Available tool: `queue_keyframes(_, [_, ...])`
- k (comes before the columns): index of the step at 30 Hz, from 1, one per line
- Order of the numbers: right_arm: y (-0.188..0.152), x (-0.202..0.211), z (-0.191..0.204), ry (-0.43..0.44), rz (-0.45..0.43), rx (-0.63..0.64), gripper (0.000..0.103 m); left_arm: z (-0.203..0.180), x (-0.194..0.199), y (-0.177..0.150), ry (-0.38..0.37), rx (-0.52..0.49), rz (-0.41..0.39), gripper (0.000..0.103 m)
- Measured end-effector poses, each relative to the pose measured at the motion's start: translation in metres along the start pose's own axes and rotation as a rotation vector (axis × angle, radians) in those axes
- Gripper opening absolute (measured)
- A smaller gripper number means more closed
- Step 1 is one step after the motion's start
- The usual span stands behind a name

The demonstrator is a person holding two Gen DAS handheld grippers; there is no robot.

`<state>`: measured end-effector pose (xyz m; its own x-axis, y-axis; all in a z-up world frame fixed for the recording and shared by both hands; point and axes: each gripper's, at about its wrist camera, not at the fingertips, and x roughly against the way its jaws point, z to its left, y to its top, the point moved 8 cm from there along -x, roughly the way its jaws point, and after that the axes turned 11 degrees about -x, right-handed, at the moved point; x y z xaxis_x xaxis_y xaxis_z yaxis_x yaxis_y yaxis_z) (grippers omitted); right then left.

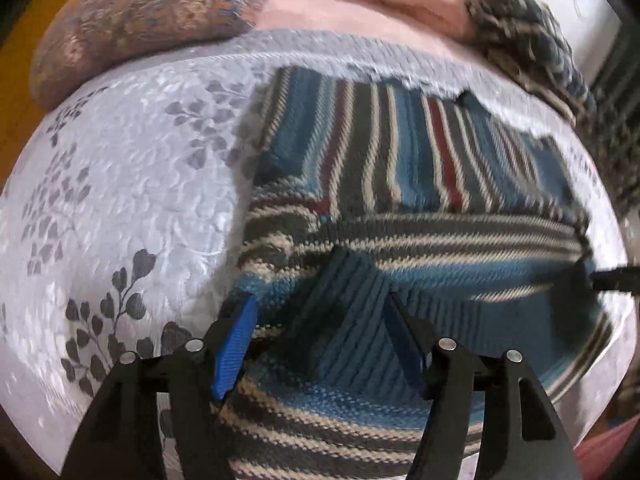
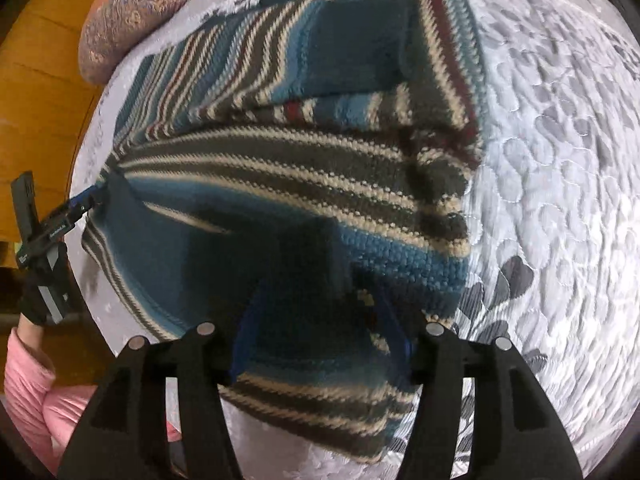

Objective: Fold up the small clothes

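We had the striped sweater [image 1: 400, 168] on the quilt [image 1: 140, 184] — left gripper [image 1: 324, 320] and right gripper [image 2: 320, 320] both spread apart, knit bunched between.

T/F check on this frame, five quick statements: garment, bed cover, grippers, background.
1. The striped sweater lies on a pale leaf-patterned bedspread. True.
2. The sweater is plain red. False: it has blue, grey, cream and dark red stripes.
3. In the left wrist view, the left gripper has its jaws spread apart with knit fabric between them. True.
4. The right gripper hangs over bare bedspread, away from the sweater. False: sweater fabric sits between its fingers.
5. A patterned cushion lies at the far edge of the bedspread. True.
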<state>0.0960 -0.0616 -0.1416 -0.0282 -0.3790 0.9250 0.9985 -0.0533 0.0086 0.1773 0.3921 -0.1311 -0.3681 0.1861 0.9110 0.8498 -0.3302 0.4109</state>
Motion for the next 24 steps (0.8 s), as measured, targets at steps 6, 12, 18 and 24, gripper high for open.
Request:
queue_keyframes(6, [0.002, -0.014, 0.000, -0.017, 0.024, 0.042, 0.054, -0.002, -0.012, -0.003, -0.008, -0.043, 0.015, 0.068])
queue_keyframes(12, [0.000, -0.020, 0.013, -0.018, 0.024, 0.100, 0.014, -0.017, -0.019, -0.009, -0.021, -0.106, 0.049, 0.043])
queue_keyframes(18, [-0.001, -0.001, 0.020, 0.026, -0.006, 0.107, 0.010, -0.011, -0.005, -0.004, -0.058, -0.049, 0.000, 0.011])
queue_keyframes(24, [0.009, 0.046, 0.032, 0.130, -0.100, 0.101, 0.009, -0.013, 0.030, 0.016, -0.091, -0.017, -0.119, 0.010])
